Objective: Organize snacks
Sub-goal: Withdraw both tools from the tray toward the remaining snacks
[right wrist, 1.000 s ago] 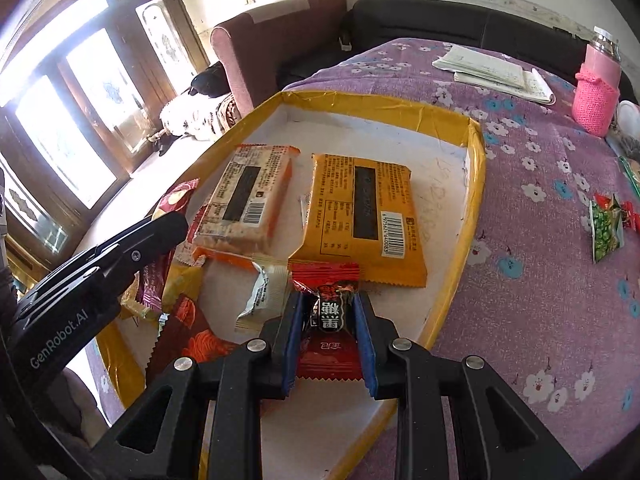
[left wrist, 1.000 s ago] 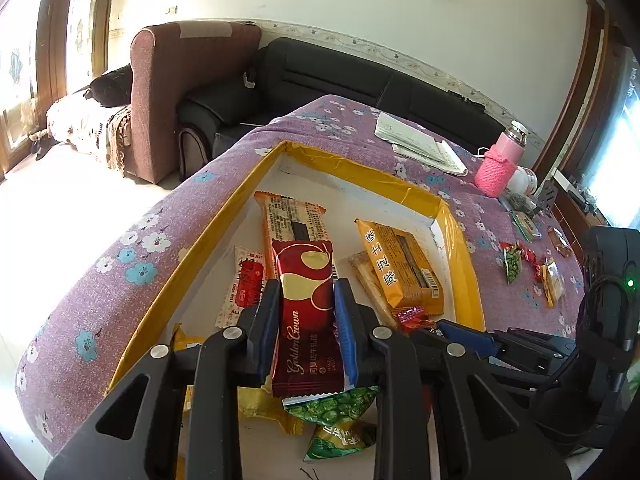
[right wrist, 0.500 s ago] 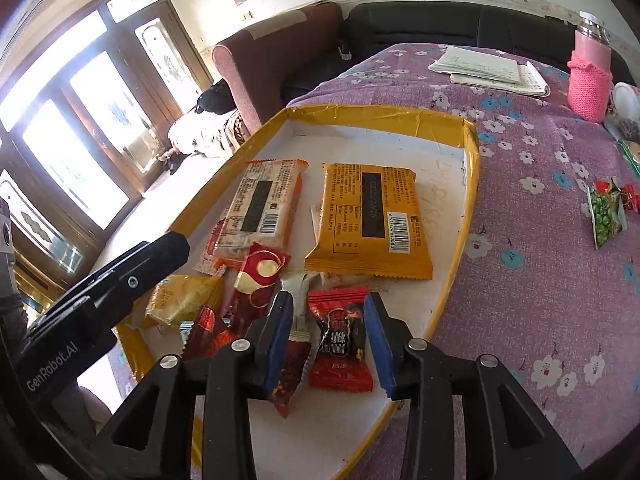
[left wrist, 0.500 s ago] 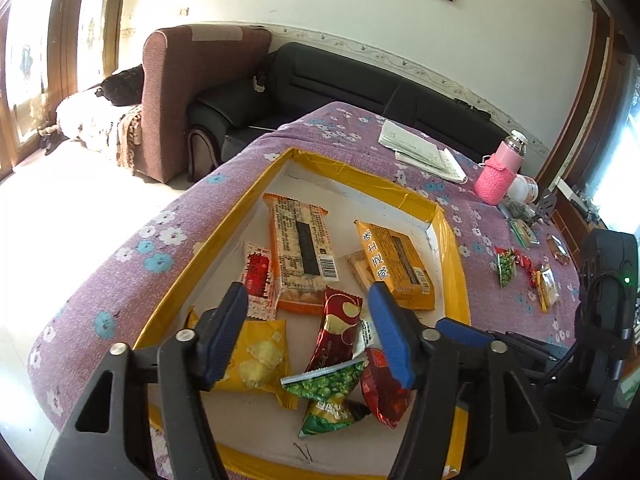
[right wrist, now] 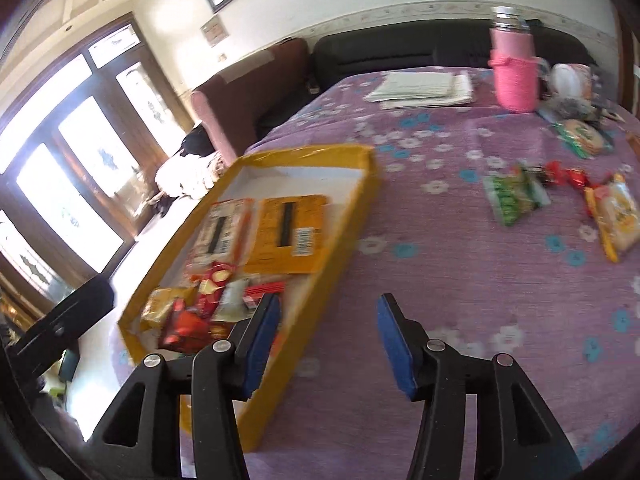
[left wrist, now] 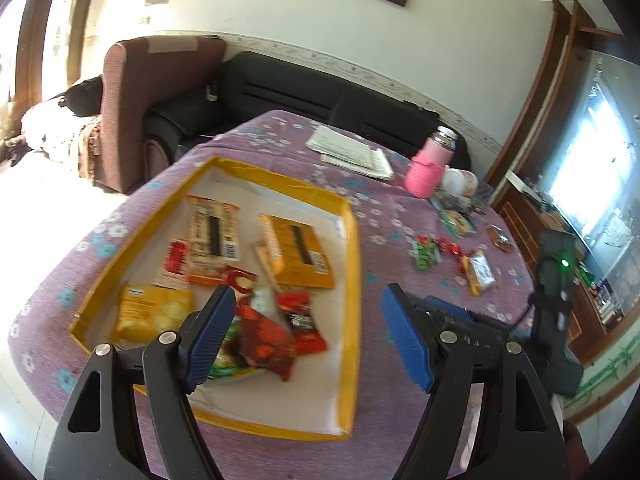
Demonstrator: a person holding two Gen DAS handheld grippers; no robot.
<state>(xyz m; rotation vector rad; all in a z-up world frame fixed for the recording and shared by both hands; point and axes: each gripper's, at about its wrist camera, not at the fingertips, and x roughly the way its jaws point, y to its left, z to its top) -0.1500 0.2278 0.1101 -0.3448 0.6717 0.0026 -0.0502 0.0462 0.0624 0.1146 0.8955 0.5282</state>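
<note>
A yellow-rimmed tray [left wrist: 353, 256] [right wrist: 346, 220] lies on the purple flowered tablecloth. It holds two orange packets [left wrist: 298, 252], a yellow chip bag [left wrist: 152, 312], a dark red packet [left wrist: 264, 332] and a small red packet [left wrist: 302, 320]. My left gripper [left wrist: 307, 294] hovers above the tray's near end; its jaws are opening with nothing between them. My right gripper [right wrist: 328, 302] hangs over the tray's right rim and the cloth; its jaws are opening too, and nothing is between them. Loose on the cloth to the right are a green packet [right wrist: 512, 198], red candies [right wrist: 560, 174] and a yellow packet [right wrist: 614, 212].
A pink bottle [left wrist: 428, 168] and a stack of papers [left wrist: 352, 152] stand at the table's far side, with more wrappers beside the bottle. A black sofa [left wrist: 320, 92] and a brown armchair [left wrist: 160, 80] are beyond the table. Bare cloth lies between the tray and the loose snacks.
Both grippers let go of their packets, the dark red one and the small red one, which now lie in the tray. Both drew back and up, and the right swung rightward over the cloth.
</note>
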